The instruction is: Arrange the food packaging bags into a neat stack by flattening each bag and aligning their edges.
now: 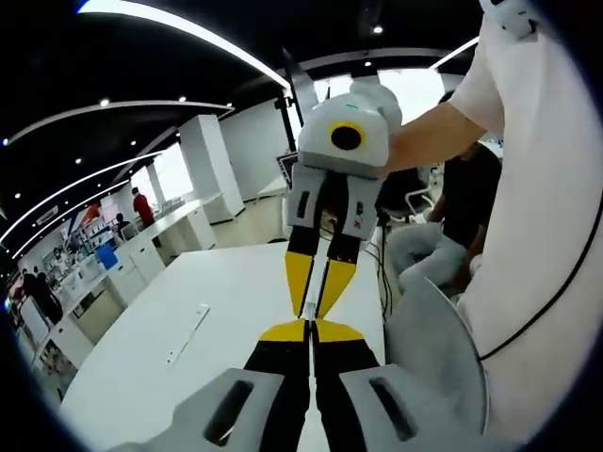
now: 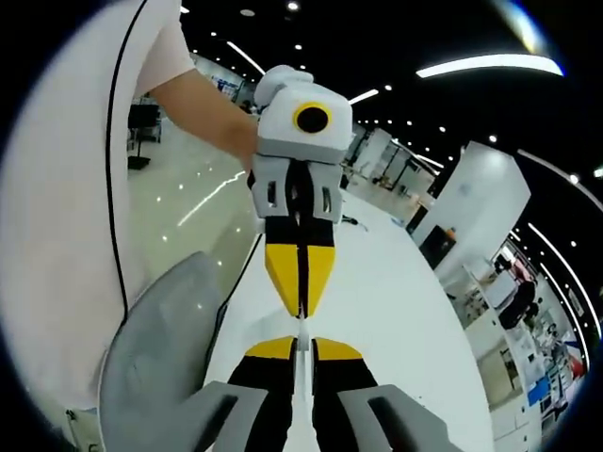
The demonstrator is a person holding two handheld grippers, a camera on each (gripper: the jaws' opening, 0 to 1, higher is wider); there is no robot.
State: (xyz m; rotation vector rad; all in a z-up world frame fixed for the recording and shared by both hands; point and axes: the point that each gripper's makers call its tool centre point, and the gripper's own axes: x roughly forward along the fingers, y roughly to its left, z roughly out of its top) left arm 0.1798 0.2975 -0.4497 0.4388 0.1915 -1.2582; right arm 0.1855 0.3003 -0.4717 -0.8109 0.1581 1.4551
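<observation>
1. The left gripper [image 1: 311,330] and the right gripper [image 1: 317,311] met tip to tip, each clenched on nothing. A grey chair [image 1: 433,348] stood just right of the left claw, by the table's edge.
2. The white table [image 1: 217,282] ran ahead towards distant counters, and a slim white strip [image 1: 188,331] lay left of the claws.
3. Where the bags lay, or how they pointed, I could not tell.
</observation>
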